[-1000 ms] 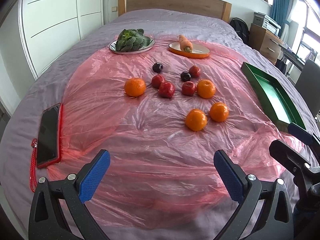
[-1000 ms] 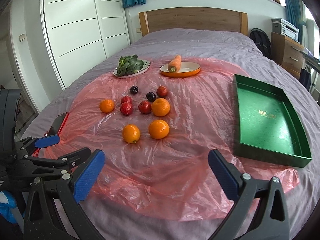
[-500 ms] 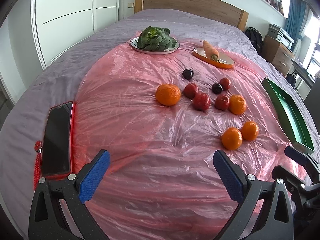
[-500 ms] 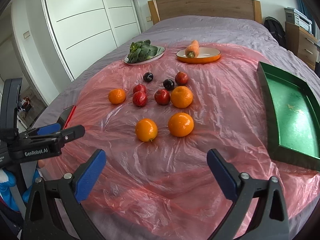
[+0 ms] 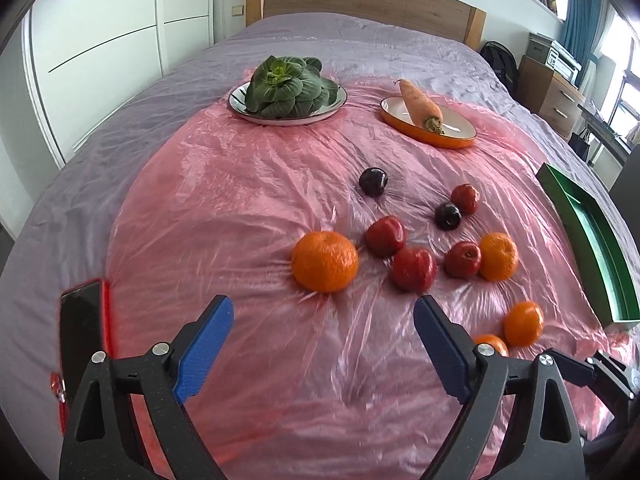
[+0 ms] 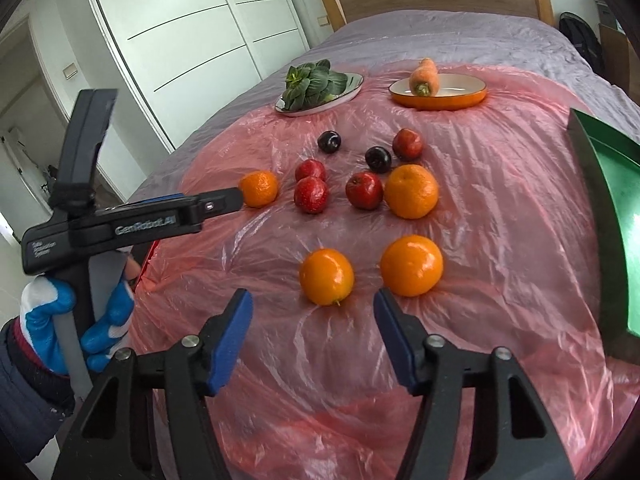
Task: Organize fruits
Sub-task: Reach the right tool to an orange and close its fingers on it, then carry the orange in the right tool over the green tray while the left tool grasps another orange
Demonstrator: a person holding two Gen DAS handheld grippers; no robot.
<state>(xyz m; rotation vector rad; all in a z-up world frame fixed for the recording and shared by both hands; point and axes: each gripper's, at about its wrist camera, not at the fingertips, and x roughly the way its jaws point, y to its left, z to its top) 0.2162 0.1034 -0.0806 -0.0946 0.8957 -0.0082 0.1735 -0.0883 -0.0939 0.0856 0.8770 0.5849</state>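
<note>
Both tongs (image 5: 323,344) (image 6: 312,338) have advanced, gaping, toward the oranges (image 6: 327,277).

I see four orange tangerines (image 6: 327,277), red apples (image 6: 364,190) and two dark purple plums (image 6: 329,141) on the pink plastic sheet (image 6: 500,208) over a lilac bedspread (image 5: 132,120). At the sheet's right edge lies a green tray (image 6: 600,184) (glossy inside). My grippers' pads (image 6: 232,340) are blue.
</note>
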